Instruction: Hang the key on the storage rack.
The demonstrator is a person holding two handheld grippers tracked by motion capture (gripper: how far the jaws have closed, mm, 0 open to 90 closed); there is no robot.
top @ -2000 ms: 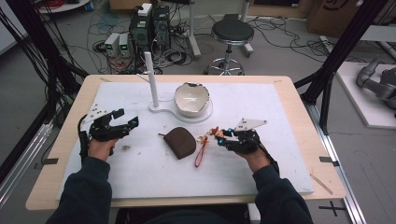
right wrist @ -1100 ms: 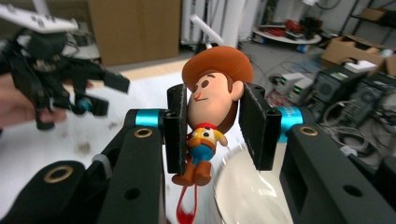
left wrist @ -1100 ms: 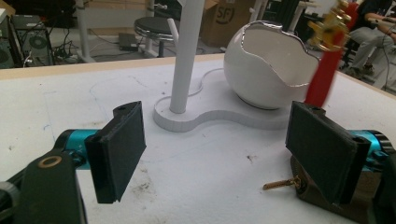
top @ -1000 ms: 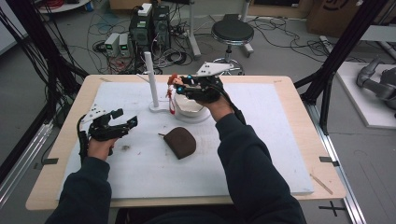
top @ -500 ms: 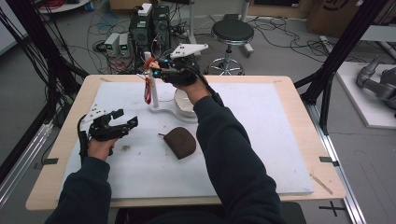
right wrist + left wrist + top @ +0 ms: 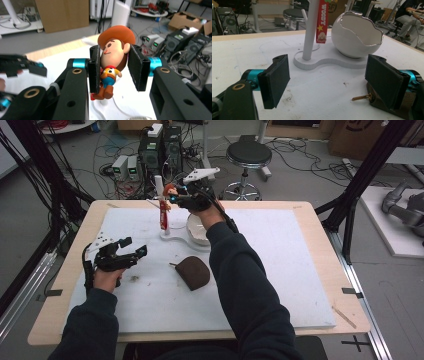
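Right tool point(image 6: 113, 72) clamped on cowboy figurine point(image 6: 112, 57), red strap dangling; left tool point(image 6: 329, 82) wide open.

cowboy figure keychain point(image 6: 111, 62): orange hat, big head | held upright between right gripper point(image 6: 116, 68) jaws | red strap point(image 6: 322, 21) marked WOODY hangs beside white stand post point(image 6: 311, 30) | egg-shaped bowl point(image 6: 357, 33) on stand base

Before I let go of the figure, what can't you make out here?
- Top of the white post: cut off by the left gripper view's top edge, so whether the red strap is hooked on is unclear.
- Inside of the egg-shaped bowl: the forearm hides it in the high view.
- Brown pouch: partly behind a jaw in the left gripper view.
- Cowboy figure: tiny in the high view.
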